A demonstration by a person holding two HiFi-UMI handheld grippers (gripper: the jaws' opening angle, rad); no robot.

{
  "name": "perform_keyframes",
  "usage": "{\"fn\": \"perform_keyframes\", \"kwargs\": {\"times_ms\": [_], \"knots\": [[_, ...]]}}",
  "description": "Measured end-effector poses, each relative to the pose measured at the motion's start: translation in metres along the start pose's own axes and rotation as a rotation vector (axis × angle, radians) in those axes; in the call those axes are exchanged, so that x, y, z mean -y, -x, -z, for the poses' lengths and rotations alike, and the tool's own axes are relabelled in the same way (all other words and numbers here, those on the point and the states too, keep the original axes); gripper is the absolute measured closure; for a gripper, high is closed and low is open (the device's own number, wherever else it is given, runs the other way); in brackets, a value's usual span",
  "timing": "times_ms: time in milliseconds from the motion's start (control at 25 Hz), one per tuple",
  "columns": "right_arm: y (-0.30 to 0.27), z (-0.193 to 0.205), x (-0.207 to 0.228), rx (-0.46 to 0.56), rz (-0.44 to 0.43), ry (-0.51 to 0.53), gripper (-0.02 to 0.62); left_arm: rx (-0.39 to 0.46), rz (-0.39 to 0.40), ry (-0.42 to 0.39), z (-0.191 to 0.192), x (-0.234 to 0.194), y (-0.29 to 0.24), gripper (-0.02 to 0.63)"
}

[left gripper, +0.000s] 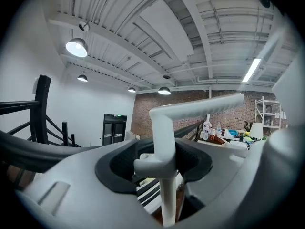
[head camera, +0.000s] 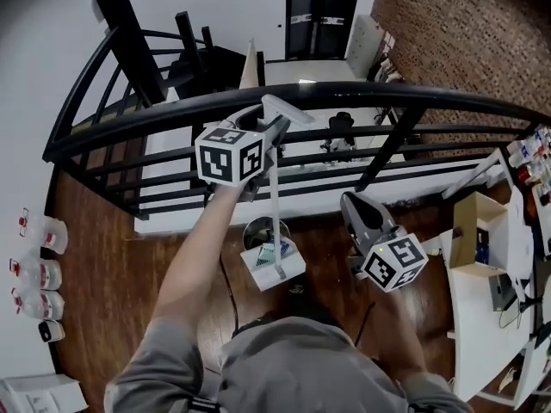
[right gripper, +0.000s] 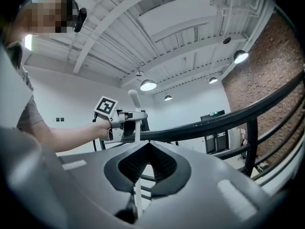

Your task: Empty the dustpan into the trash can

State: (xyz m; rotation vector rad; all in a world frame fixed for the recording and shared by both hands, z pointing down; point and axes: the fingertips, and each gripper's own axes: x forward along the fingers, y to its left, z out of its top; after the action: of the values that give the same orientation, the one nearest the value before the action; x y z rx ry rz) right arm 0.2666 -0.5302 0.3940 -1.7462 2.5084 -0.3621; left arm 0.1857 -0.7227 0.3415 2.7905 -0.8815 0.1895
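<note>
Here, beside the black railing (head camera: 362,95), the dustpan (head camera: 274,267) hung upright
Its long white handle (left gripper: 162,142) ran vertically, pan lowest above the wooden floor (head camera: 112,274); the left gripper (head camera: 274,120) clamped the handle near its bent top, while the right gripper (head camera: 355,201) alongside was closed on nothing

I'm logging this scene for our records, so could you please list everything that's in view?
dustpan: one, white, long-handled, hanging above the floor, litter inside
trash can: one, round, dark-rimmed, on the floor, partly hidden by the dustpan
railing: one, black, curving across ahead
bottles: several, clear with red marks, far left
cardboard box: one, brown, on the desk
desk: one, white, right edge
floor: brown wood
left tongs: shut on the dustpan's handle
right tongs: shut, empty, right of the dustpan
</note>
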Motion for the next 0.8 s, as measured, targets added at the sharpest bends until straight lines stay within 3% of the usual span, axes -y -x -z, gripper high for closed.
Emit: {"fn": "perform_keyframes", "kwargs": {"times_ms": [280, 800], "knots": [[-0.069, -0.012, 0.030, -0.035, -0.088, -0.006, 0.597, -0.018, -0.051, 0.045, -0.004, -0.050, -0.048, 0.385], [-0.127, -0.016, 0.056, -0.061, -0.050, -0.028, 0.597, -0.077, -0.083, 0.128, 0.001, -0.125, -0.099, 0.385]]}}
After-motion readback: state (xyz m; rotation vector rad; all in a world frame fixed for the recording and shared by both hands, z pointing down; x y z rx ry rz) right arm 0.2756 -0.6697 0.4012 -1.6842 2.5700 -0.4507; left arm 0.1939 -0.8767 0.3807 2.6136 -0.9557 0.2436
